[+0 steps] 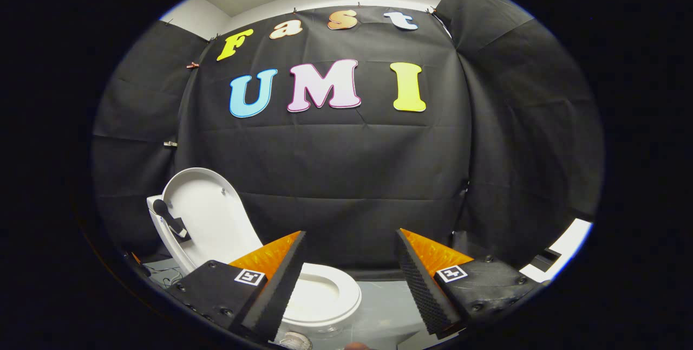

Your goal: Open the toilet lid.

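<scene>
A white toilet (325, 296) stands on the floor ahead and to the left of my fingers. Its lid (206, 220) is raised and leans back against the black cloth wall, showing its white underside. The seat ring and the bowl opening lie bare beneath it. My gripper (351, 279) is open, with nothing between its orange and black fingers (281, 279). The left finger partly covers the near side of the seat. The gripper is held above and in front of the toilet, not touching it.
Black cloth walls close in the booth behind and on both sides. The grey floor (379, 312) stretches to the right of the toilet. A white panel with a dark piece (557, 252) sits low at the right. A black part (170, 220) is fixed beside the lid's left side.
</scene>
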Available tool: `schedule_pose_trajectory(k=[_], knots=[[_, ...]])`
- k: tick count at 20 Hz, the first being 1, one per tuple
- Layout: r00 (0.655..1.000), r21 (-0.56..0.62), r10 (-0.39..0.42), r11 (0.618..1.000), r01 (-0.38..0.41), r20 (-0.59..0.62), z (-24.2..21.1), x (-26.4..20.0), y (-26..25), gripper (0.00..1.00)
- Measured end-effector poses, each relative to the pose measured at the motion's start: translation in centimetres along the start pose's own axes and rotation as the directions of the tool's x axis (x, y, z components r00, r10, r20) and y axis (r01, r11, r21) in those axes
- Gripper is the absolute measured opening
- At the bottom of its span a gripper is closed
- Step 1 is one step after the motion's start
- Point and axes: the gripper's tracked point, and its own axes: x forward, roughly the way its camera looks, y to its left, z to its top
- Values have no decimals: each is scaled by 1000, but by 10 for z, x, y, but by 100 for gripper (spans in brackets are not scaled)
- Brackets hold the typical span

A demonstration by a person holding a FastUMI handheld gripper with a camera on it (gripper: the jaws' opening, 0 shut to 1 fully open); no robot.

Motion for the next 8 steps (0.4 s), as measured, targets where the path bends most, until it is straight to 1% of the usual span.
schedule_pose_trajectory(k=[8], knots=[[1000, -19, 5, 1000, -5, 14, 4, -1, 2, 99]])
